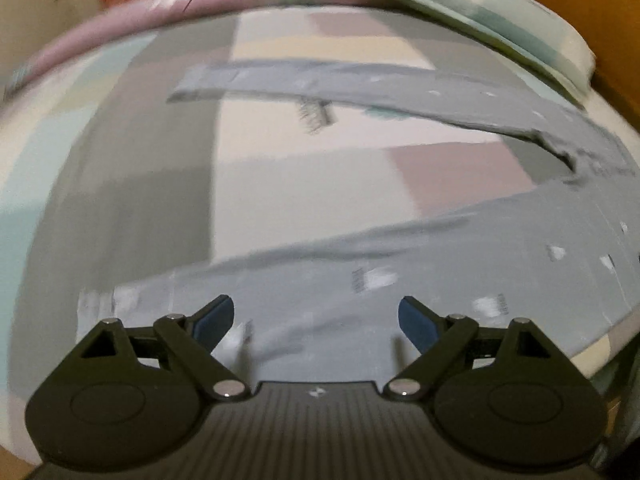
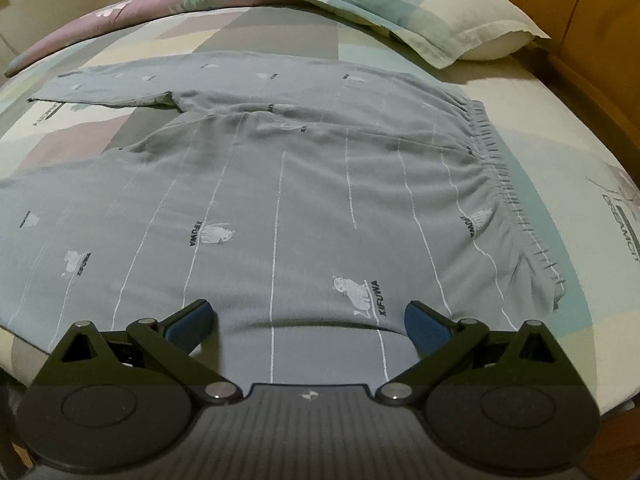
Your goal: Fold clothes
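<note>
Grey printed cotton trousers (image 2: 280,184) lie spread flat on the pastel patchwork bed (image 2: 560,152); left gripper (image 1: 316,318), seemingly above a leg, and right gripper (image 2: 310,318) both released.

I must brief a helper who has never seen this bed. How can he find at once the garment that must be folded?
Start from the bed with the patchwork pastel sheet; a pastel checked pillow lies at its far end. Spread flat in the middle are grey pyjama trousers. Only they have thin white stripes, small white animal prints and a gathered elastic waistband.
</note>
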